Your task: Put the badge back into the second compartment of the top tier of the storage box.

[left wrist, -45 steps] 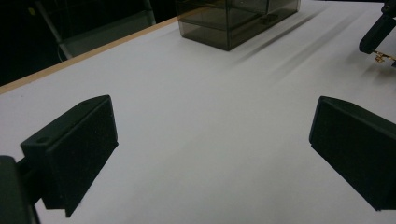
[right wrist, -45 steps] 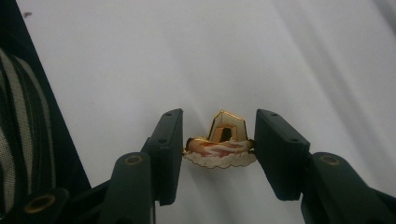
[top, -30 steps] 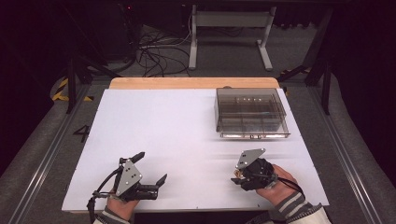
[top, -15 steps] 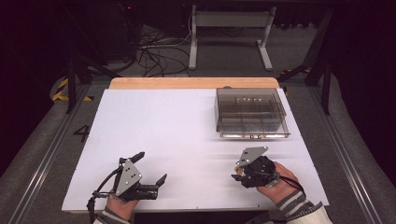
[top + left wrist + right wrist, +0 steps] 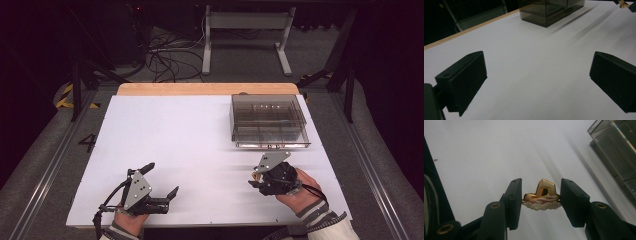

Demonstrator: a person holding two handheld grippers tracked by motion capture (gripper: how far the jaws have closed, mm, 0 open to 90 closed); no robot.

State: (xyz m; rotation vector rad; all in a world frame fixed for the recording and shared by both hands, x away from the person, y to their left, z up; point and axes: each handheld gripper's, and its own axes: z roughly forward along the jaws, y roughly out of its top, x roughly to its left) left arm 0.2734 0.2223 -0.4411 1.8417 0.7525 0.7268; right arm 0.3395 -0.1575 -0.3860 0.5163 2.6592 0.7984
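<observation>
My right gripper (image 5: 541, 197) is shut on a small gold ornament (image 5: 544, 190) with a six-sided top and a pale scalloped base, pinched from both sides a little above the white table. In the high view that gripper (image 5: 256, 180) sits at the front right, in front of the box, with the gold ornament (image 5: 256, 175) at its tips. My left gripper (image 5: 162, 178) rests at the front left with its jaws wide apart. In the left gripper view, my left gripper (image 5: 536, 82) is open over bare table, and the gold ornament (image 5: 623, 3) shows far off at the top right.
A smoky clear compartment box (image 5: 269, 122) stands at the back right of the white tabletop (image 5: 190, 135); the box (image 5: 549, 10) (image 5: 619, 152) appears in both gripper views. A wooden strip (image 5: 200, 89) runs along the far edge. Cables and a metal stand lie on the floor behind.
</observation>
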